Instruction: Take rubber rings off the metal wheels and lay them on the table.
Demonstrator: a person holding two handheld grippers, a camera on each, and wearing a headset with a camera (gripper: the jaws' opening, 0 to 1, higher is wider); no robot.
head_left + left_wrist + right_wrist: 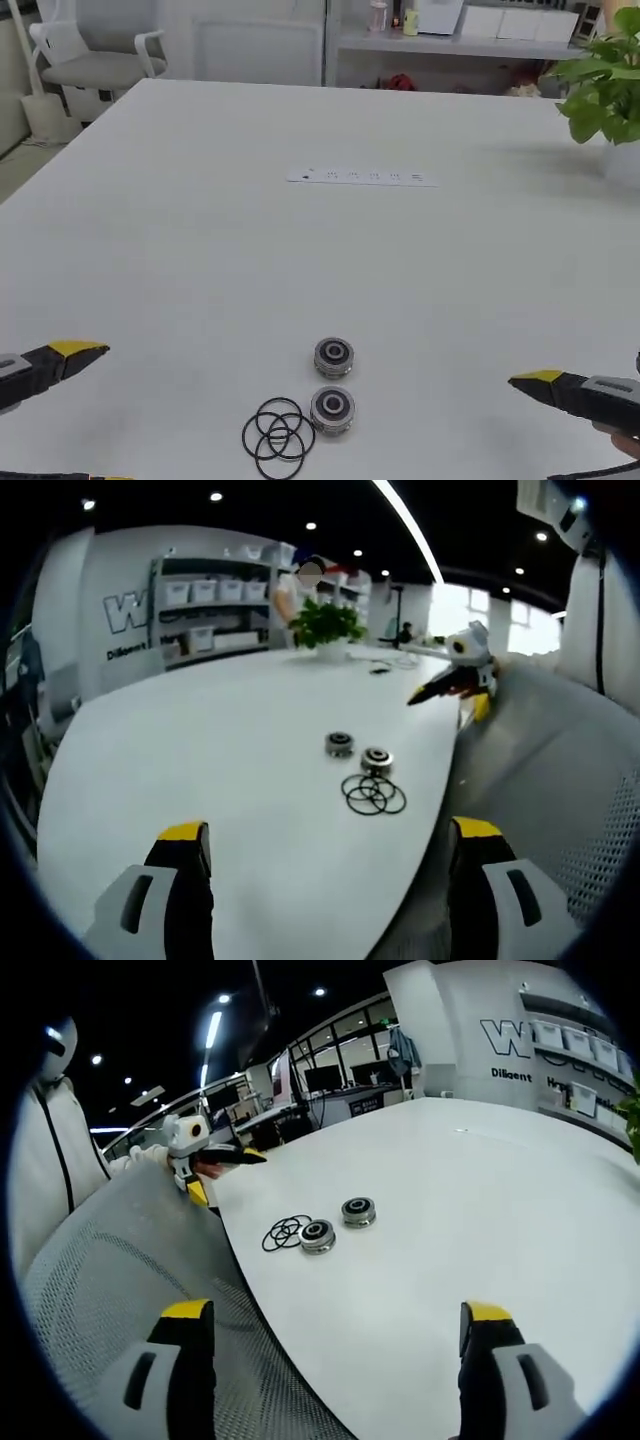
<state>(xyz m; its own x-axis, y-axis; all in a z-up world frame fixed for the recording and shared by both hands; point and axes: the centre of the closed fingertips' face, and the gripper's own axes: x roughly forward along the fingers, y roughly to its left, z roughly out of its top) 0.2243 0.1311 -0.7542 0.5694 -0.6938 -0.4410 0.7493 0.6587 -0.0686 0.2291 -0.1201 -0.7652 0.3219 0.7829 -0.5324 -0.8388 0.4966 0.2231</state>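
**Rings [277,437] loose on table, two wheels alongside**

Foreground, left to right:

- Left gripper [330,830]: jaws spread wide, nothing between them. It hangs at the near left edge of the table [200,230], well apart from the rings. In the head view a yellow-tipped jaw points right from the lower left corner.
- Rings: several thin black loops, overlapping in one flat pile on the table top. The pile lies close to the near edge, between the two grippers. Its right side lies against or just short of the near wheel; which one cannot be told. The left gripper view has the rings [373,795] ahead of the jaws. The right gripper view has the rings [286,1232] left of both wheels.
- Near wheel [331,410]: metal disc with a dark centre, lying flat, just right of the pile.
- Far wheel [333,357]: same kind, lying flat, just behind the near wheel with a small gap between them. Whether either wheel carries a ring cannot be told.
- Right gripper [336,1311]: jaws spread wide, empty. It hangs at the near right edge, well apart from the wheels. In the head view its yellow tip points left.

Background, left to right:

- Chair [90,60]: white, beyond the far left corner.
- Strip [362,177]: white socket strip, flat on the table, mid-way back.
- Plant [605,90]: green leaves, far right edge.
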